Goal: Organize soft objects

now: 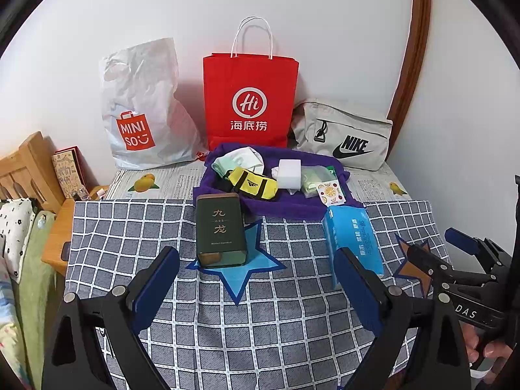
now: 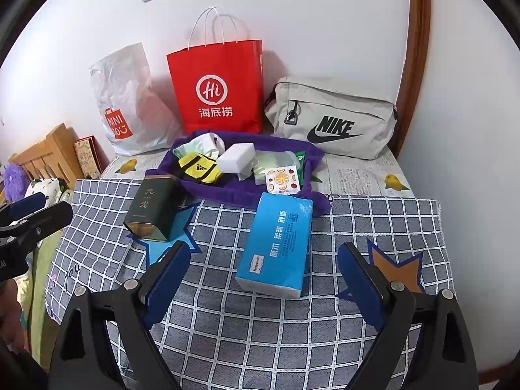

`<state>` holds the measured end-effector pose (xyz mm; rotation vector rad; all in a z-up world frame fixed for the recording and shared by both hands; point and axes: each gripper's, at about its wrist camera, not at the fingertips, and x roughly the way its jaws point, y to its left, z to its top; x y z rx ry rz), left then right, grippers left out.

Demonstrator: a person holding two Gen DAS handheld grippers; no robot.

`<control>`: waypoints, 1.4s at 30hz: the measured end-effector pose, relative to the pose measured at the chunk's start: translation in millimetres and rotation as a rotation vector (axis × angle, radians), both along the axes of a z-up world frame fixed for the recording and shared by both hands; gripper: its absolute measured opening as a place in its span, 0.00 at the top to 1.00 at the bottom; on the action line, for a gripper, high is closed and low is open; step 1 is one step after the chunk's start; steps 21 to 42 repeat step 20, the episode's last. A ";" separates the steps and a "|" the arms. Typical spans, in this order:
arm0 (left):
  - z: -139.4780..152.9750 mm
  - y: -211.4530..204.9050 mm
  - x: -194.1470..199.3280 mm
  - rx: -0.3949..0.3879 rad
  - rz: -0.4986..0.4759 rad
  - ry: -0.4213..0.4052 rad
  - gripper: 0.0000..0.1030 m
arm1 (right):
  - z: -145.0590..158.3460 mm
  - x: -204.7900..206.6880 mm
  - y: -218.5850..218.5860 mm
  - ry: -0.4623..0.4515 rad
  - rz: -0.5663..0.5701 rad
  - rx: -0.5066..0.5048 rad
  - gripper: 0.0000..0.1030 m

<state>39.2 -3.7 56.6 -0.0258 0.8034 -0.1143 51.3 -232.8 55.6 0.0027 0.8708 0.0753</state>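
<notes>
Fingers (image 2: pixel 357 279) apart, empty; purple towel (image 2: pixel 240 191) holds sponge (image 2: pixel 235 157).

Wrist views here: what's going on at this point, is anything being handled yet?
Nothing is held. A person holds two grippers over the checked cloth, both open and empty. The left gripper faces the dark green tin; the right gripper faces the blue tissue pack. Small soft items sit piled on the purple towel, with a red paper bag, white plastic bag and grey pouch against the wall.
</notes>
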 end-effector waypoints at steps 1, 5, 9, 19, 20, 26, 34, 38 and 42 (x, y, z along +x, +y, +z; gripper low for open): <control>0.2 0.0 -0.2 0.000 0.000 0.000 0.07 | 0.0 0.0 0.2 0.000 0.000 0.000 0.11; 0.4 0.3 -0.3 0.000 -0.001 0.000 0.07 | 0.0 -0.2 0.4 0.002 0.000 0.000 0.11; 1.3 0.8 -2.0 -0.001 0.000 -0.002 0.07 | 0.4 -0.8 1.1 0.000 0.002 -0.001 0.11; 0.6 0.8 -1.9 -0.001 0.001 -0.002 0.07 | 0.6 -1.1 0.9 0.000 0.003 0.000 0.11; 0.3 0.8 -2.0 -0.001 0.003 0.000 0.07 | 0.6 -1.2 0.8 0.000 0.002 0.001 0.11; 0.3 0.8 -2.0 -0.001 0.003 0.000 0.07 | 0.6 -1.2 0.8 0.000 0.002 0.001 0.11; 0.3 0.8 -2.0 -0.001 0.003 0.000 0.07 | 0.6 -1.2 0.8 0.000 0.002 0.001 0.11; 0.3 0.8 -2.0 -0.001 0.003 0.000 0.07 | 0.6 -1.2 0.8 0.000 0.002 0.001 0.11; 0.3 0.8 -2.0 -0.001 0.003 0.000 0.07 | 0.6 -1.2 0.8 0.000 0.002 0.001 0.11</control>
